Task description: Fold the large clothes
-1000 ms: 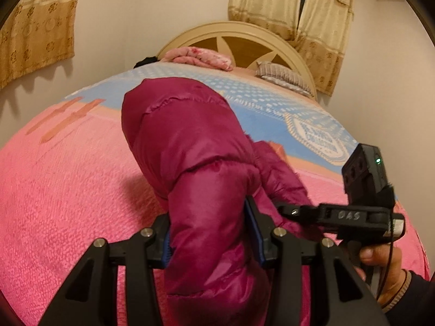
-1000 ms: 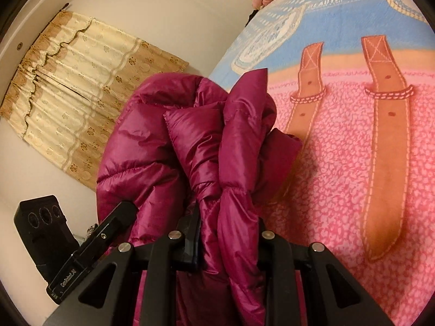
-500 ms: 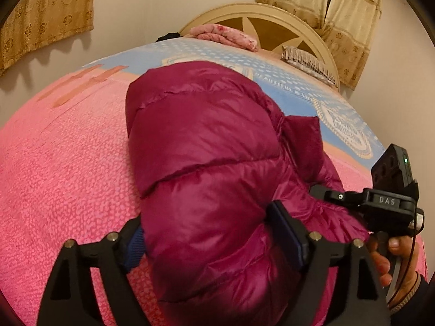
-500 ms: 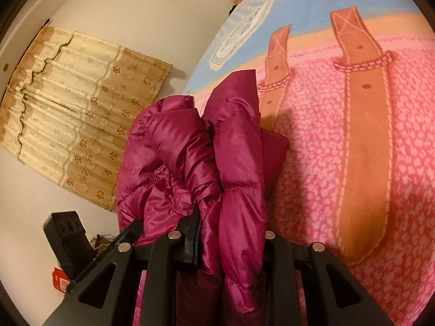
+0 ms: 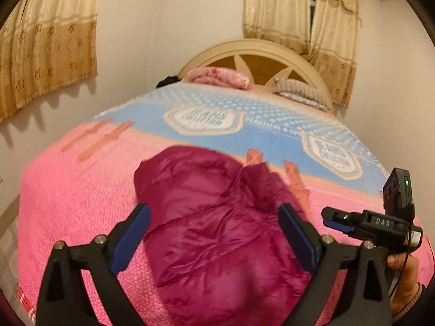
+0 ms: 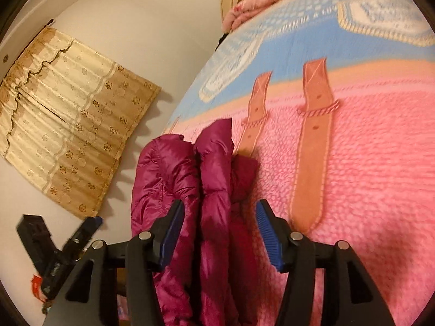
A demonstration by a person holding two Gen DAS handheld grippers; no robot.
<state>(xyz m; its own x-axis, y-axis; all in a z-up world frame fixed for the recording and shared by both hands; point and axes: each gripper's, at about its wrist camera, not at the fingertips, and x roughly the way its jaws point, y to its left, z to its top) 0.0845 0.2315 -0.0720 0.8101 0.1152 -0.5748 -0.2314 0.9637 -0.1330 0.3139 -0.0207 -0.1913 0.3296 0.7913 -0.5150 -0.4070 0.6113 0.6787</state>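
The left gripper [image 5: 214, 233] stands wide open, its blue-padded fingers [image 5: 130, 237] spread to either side of a magenta puffer jacket [image 5: 217, 231] and holding nothing. The jacket lies bunched on the bed [image 5: 68, 190], directly ahead of and below this gripper, between the two fingers without visibly touching either pad. Off to its right, the other gripper's black body shows, with a green light lit on the module mounted on it, gripped by the person's right hand [image 5: 402, 274].

The right gripper [image 6: 217, 225] is also parted, though less widely, and clasps nothing. The jacket's folded layers run forward between its fingers [image 6: 267, 229]; the left pad sits against or just beside the fabric (the view does not settle which), while the right pad stands apart from it. To the left of this gripper the left gripper's black frame appears, blurred.

Beyond both grippers the bedspread turns from pink to blue, crossed by printed tan straps [image 6: 312, 146]. Farther ahead, at the cream headboard [image 5: 258, 54], rest a folded pink blanket [image 5: 220, 77] and a grey striped pillow [image 5: 299, 92]. Gold patterned curtains [image 5: 46, 43] hang on the walls to the left and behind the headboard.
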